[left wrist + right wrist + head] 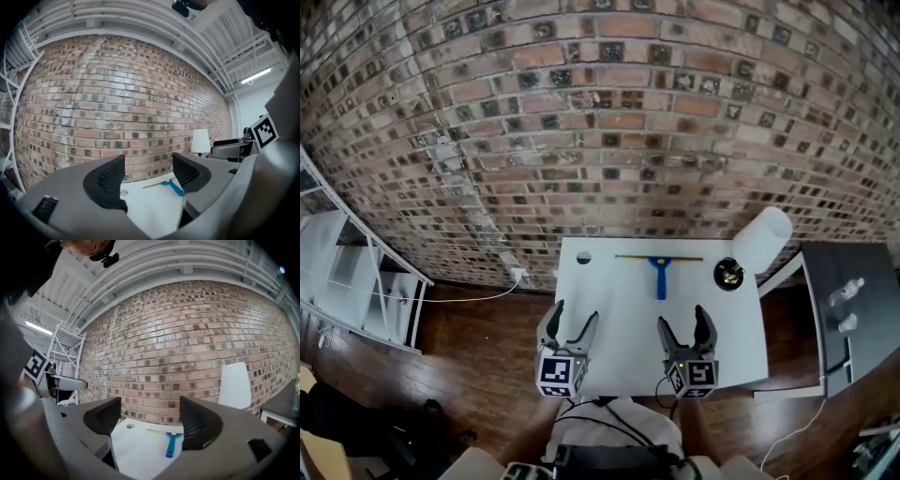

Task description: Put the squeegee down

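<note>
The squeegee (660,270), with a blue handle and a thin yellowish blade, lies flat on the white table (619,328) near its far edge by the brick wall. It also shows on the tabletop in the left gripper view as the squeegee (169,185) and in the right gripper view as the squeegee (171,442). My left gripper (573,320) hangs open over the table's near left corner, nothing between its fingers. My right gripper (685,322) stands open over the near part of the table, well short of the squeegee, and holds nothing.
A white lamp (759,240) with a dark round base (728,274) stands at the table's far right corner. A small round hole (583,257) marks the far left corner. A dark side table (848,309) is to the right, white shelving (356,272) to the left.
</note>
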